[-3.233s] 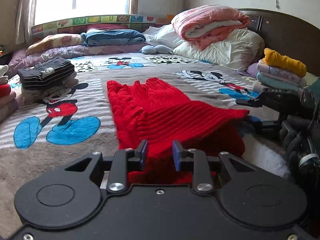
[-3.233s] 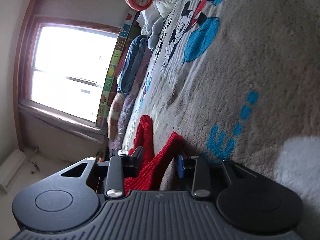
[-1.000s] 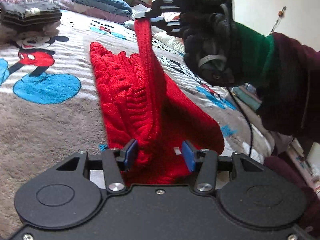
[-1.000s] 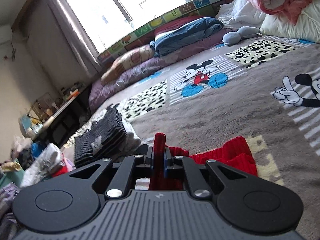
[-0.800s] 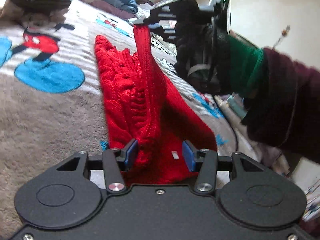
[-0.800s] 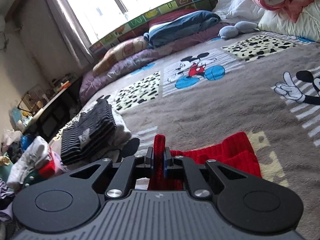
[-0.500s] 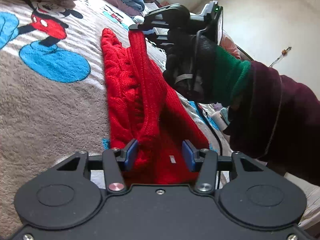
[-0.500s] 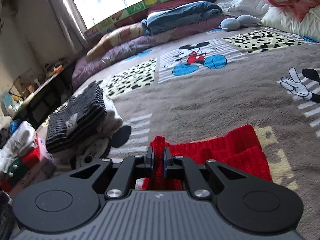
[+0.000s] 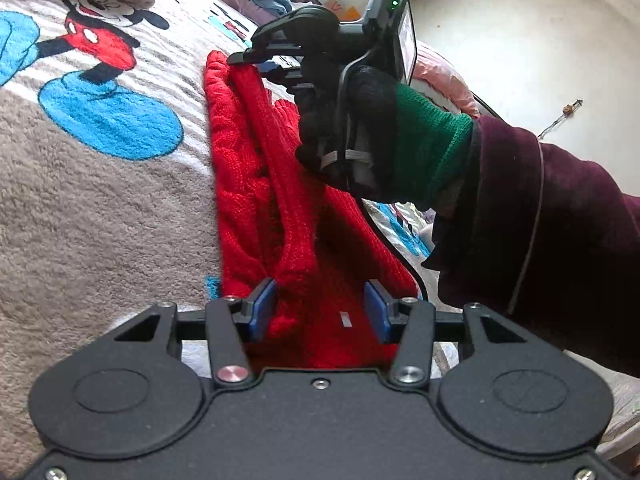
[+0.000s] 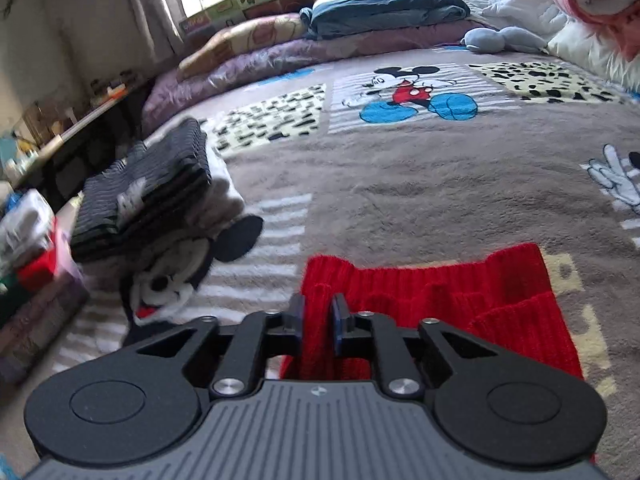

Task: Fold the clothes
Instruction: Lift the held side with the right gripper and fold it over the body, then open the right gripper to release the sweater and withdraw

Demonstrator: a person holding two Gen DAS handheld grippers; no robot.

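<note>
A red knit sweater [image 9: 256,184] lies lengthwise on the Mickey Mouse blanket [image 9: 80,208], its right half folded over toward the left. My right gripper [image 9: 245,60], held by a black-gloved hand, is shut on the folded edge at the sweater's far end, low over the blanket. From the right wrist camera the red fabric [image 10: 432,292] runs between the pads of the right gripper [image 10: 319,314]. My left gripper [image 9: 319,312] stands open over the sweater's near hem, with its left pad [image 9: 262,308] against the knit.
A stack of folded clothes topped by a dark striped garment [image 10: 148,196] sits left of the sweater. Pillows and folded bedding [image 10: 388,12] line the far side under the window. A green cuff and maroon sleeve [image 9: 540,200] cross the right side.
The right gripper has carried the lifted sweater edge down and leftward onto the left half, from high above to near the blanket. The left gripper stays open at the near hem.
</note>
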